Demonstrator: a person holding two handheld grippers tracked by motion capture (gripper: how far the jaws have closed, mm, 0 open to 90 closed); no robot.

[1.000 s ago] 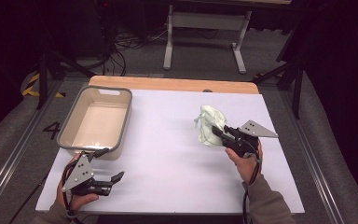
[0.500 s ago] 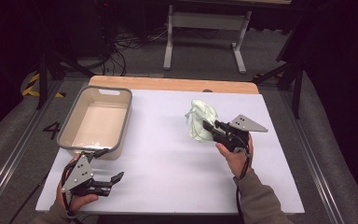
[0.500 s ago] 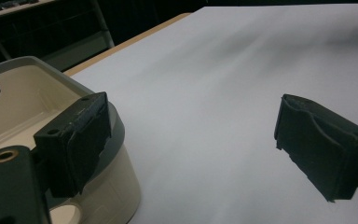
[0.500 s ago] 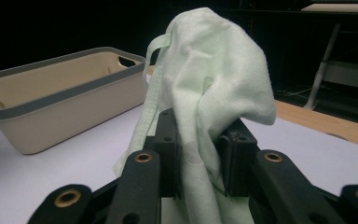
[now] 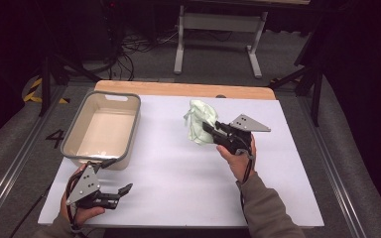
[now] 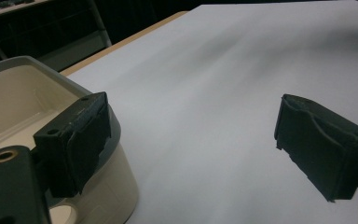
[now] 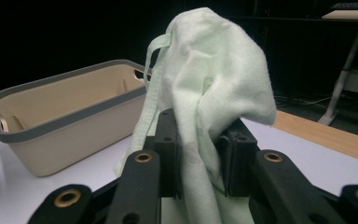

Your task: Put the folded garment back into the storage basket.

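A white table (image 5: 178, 173) carries a beige bin (image 5: 102, 130) at its left, nothing lying between that and the pale green cloth (image 5: 197, 121) lifted mid-table, clamped in the right gripper (image 5: 209, 130), while the left gripper (image 5: 124, 189) rests low by the near edge, jaws spread apart.

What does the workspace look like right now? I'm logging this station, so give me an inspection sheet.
Surface: white table top, wooden strip along the far edge.
Job's things: pale green cloth lifted off the table; beige bin with grey rim, nothing seen inside.
Clutter: nothing seen.
Grippers: right gripper clamped on the cloth; left gripper open, holding nothing, near the bin's corner.
Cables: one trails from each gripper; more on the floor behind.
Surroundings: dark room, grey table legs beyond.
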